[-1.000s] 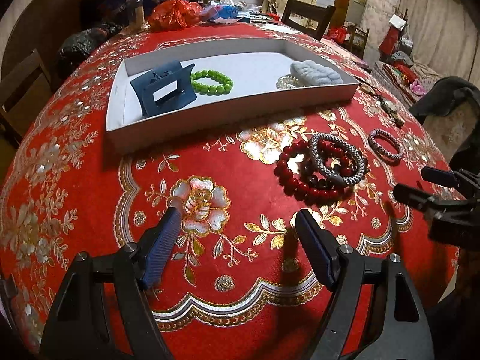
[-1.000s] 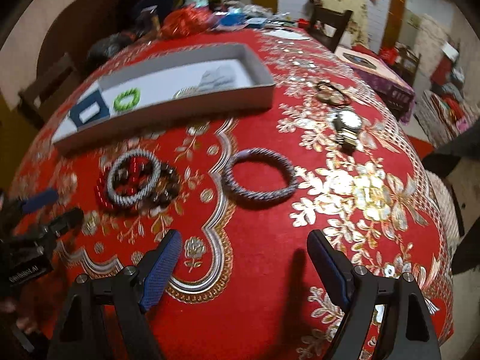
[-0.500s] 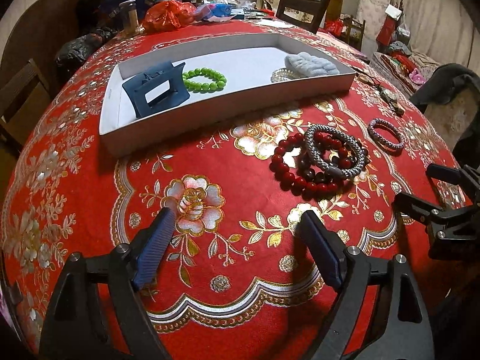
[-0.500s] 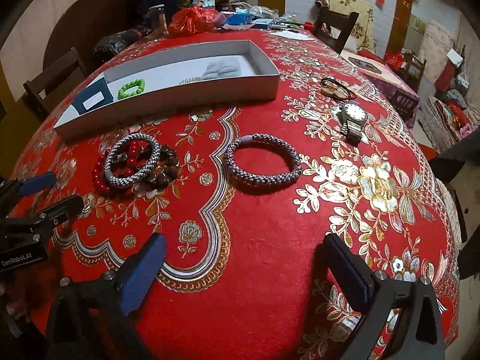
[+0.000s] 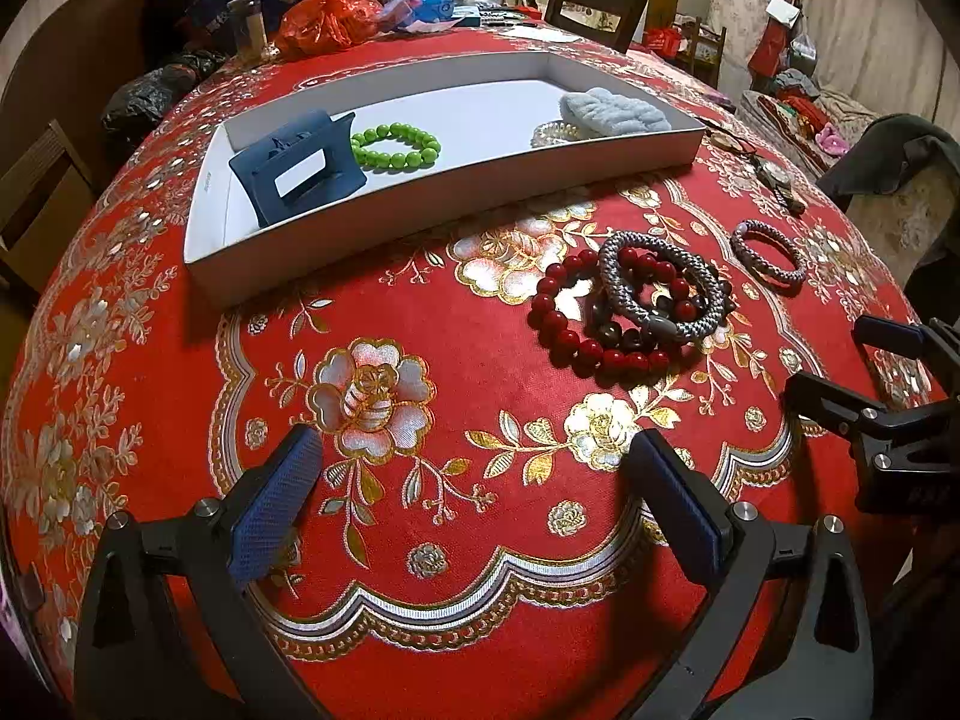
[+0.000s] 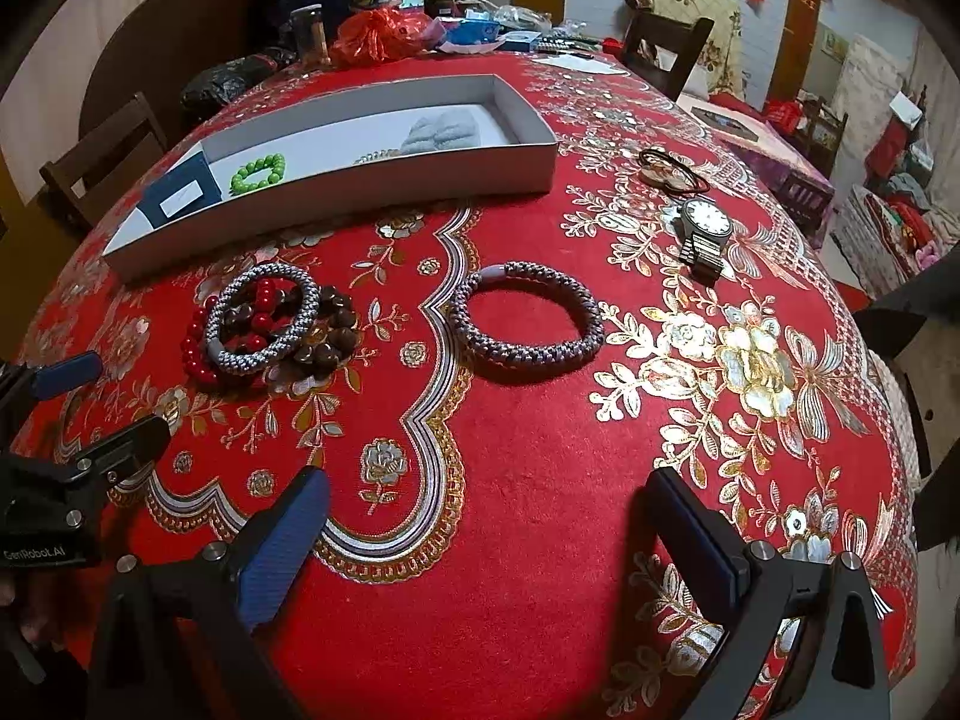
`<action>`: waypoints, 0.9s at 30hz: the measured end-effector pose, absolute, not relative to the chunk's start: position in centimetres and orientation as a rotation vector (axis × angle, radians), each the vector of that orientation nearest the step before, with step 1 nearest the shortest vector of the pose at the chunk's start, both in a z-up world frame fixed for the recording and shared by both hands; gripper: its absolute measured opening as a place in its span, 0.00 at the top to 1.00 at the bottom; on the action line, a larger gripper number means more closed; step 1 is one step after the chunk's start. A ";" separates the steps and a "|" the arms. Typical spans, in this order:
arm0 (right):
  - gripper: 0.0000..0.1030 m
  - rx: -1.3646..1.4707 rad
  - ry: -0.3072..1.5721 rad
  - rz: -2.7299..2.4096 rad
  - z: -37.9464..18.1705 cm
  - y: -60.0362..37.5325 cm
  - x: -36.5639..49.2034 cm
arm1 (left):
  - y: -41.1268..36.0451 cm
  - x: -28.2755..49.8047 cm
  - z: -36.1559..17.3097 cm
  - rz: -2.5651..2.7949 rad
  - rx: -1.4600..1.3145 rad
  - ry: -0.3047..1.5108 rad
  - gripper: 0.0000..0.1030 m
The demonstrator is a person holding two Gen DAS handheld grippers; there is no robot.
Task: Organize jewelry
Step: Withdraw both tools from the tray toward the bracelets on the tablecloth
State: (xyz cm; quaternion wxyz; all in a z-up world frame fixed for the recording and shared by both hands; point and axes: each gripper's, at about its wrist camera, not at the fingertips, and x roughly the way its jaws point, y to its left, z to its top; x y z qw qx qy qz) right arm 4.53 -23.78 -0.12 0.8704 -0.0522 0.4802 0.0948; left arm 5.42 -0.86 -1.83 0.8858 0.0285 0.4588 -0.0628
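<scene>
Red floral-clothed table (image 6: pixel 540 540) is carrying a white tray (image 5: pixel 456 204), piled beaded bracelets (image 5: pixel 630 306), a grey braided bracelet (image 6: pixel 527 317), a wristwatch (image 6: pixel 705 231), hair ties (image 6: pixel 672 171).

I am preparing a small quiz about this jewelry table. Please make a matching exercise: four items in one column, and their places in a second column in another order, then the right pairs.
Items
1. green bead bracelet
2. wristwatch
3. grey braided bracelet, alone
4. red bead bracelet

Places
A. on the cloth, in a heap with other bracelets
B. in the white tray, beside the blue hair clip
C. flat on the cloth, apart from the heap
D. on the cloth, beyond the tray's right end

Pairs: 1-B, 2-D, 3-C, 4-A
</scene>
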 end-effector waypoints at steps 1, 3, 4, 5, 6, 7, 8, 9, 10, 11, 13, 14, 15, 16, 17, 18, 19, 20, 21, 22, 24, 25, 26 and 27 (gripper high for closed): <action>0.00 -0.109 1.004 0.198 -0.1 -23.8 4.6 | -0.9 5.4 -1.8 -0.131 0.059 0.954 0.01; 0.00 -0.109 1.004 0.198 -0.1 -23.8 4.5 | -0.9 5.4 -1.8 -0.131 0.059 0.954 0.01; 0.00 -0.109 1.003 0.198 -0.2 -23.8 4.5 | -0.9 5.4 -1.8 -0.131 0.059 0.954 0.00; 0.00 -0.109 1.003 0.198 -0.1 -23.8 4.5 | -0.9 5.4 -1.8 -0.131 0.059 0.954 0.00; 0.00 -0.110 1.004 0.198 -0.1 -23.8 4.5 | -0.9 5.4 -1.8 -0.131 0.059 0.954 0.00; 0.00 -0.110 1.004 0.198 -0.1 -23.8 4.5 | -0.9 5.4 -1.8 -0.131 0.059 0.953 0.00; 0.00 -0.110 1.004 0.199 -0.1 -23.8 4.5 | -0.9 5.4 -1.8 -0.131 0.059 0.954 0.00; 0.00 -0.110 1.004 0.198 -0.1 -23.8 4.5 | -0.9 5.4 -1.8 -0.131 0.059 0.954 0.00; 0.00 -0.109 1.005 0.198 -0.1 -23.8 4.5 | -0.9 5.4 -1.8 -0.131 0.059 0.953 0.00; 0.00 -0.109 1.005 0.198 -0.1 -23.8 4.5 | -0.9 5.4 -1.8 -0.131 0.059 0.953 0.00; 0.00 -0.110 1.009 0.200 -0.1 -23.8 4.5 | -0.8 5.4 -1.8 -0.130 0.059 0.953 0.00; 0.00 -0.111 1.012 0.201 -0.1 -23.8 4.6 | -0.9 5.4 -1.8 -0.131 0.060 0.954 0.00; 0.00 -0.112 1.018 0.204 -0.1 -23.8 4.6 | -0.9 5.4 -1.9 -0.131 0.060 0.954 0.00; 0.00 -0.113 1.022 0.205 -0.1 -23.8 4.7 | -0.9 5.4 -1.8 -0.132 0.060 0.954 0.00; 0.00 -0.114 1.025 0.206 -0.1 -23.8 4.8 | -0.9 5.4 -1.9 -0.131 0.060 0.954 0.00; 0.00 -0.115 1.028 0.205 -0.1 -23.8 4.8 | -0.9 5.4 -1.9 -0.132 0.060 0.953 0.00; 0.00 -0.118 1.028 0.200 0.0 -23.9 4.9 | -0.9 5.4 -1.9 -0.132 0.060 0.954 0.00; 0.00 -0.118 1.026 0.195 0.1 -24.0 4.9 | -0.9 5.4 -1.9 -0.132 0.059 0.954 0.00; 0.00 -0.114 1.022 0.189 0.2 -24.2 4.9 | -0.9 5.4 -1.9 -0.133 0.059 0.954 0.00; 0.00 -0.103 1.016 0.187 0.4 -24.4 4.9 | -0.8 5.4 -1.8 -0.134 0.059 0.953 0.01; 0.00 -0.078 1.002 0.183 0.8 -25.0 4.9 | -0.8 5.4 -1.8 -0.135 0.059 0.953 0.01; 0.00 -0.068 0.995 0.179 1.0 -25.2 4.9 | -0.8 5.4 -1.8 -0.134 0.058 0.953 0.01; 0.00 -0.060 0.989 0.175 1.3 -25.5 4.9 | -0.8 5.4 -1.8 -0.134 0.058 0.953 0.01; 0.00 -0.054 0.984 0.170 1.4 -25.7 4.9 | -0.8 5.4 -1.8 -0.134 0.058 0.953 0.01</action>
